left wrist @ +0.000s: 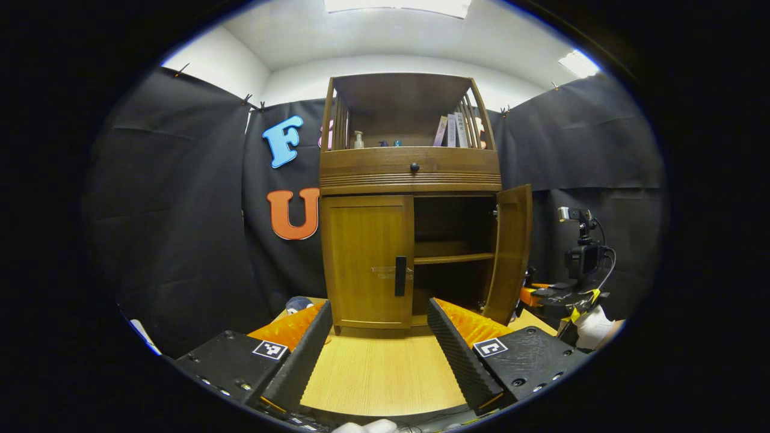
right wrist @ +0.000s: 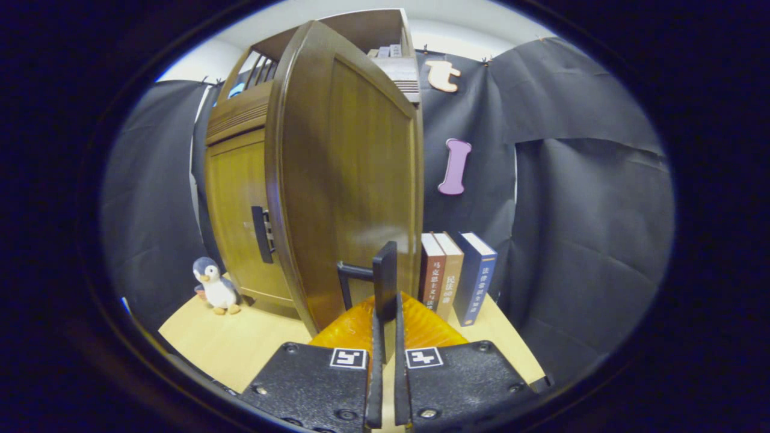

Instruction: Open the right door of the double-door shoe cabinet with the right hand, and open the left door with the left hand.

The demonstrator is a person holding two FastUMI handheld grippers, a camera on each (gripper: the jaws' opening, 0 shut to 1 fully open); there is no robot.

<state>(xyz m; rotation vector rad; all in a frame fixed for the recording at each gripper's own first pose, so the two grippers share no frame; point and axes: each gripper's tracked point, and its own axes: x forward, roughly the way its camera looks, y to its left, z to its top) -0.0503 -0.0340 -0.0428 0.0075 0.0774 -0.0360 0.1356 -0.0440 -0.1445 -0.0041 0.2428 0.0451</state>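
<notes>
- Your right gripper (right wrist: 385, 313) has its fingers pinched nearly together on the black handle (right wrist: 385, 273) of the right door (right wrist: 355, 180), which stands swung well out from the shoe cabinet (left wrist: 411, 180). If you pull along a straight line instead of following the hinge arc, the pads could slide off the thin bar or strain the hinge.
- Swing that door much wider and its outer face may meet the three books (right wrist: 457, 273) standing just beside it on the tabletop (right wrist: 240, 343). They would likely tip.
- Let go carelessly and the door could drift back toward closed, so release only once it sits still.
- Your left gripper (left wrist: 380, 343) is spread wide and holds nothing, hanging in front of the left door (left wrist: 367, 258), which is shut. Its dark handle (left wrist: 400, 276) lies at the inner edge, next to the open compartment.
- Aim off to that side and one finger could slip past the door edge into the opening instead of straddling the handle, so you would close on air.
- The penguin toy (right wrist: 215, 287) stands by the cabinet's left corner. I judge the left door could sweep it aside when it swings out.
</notes>
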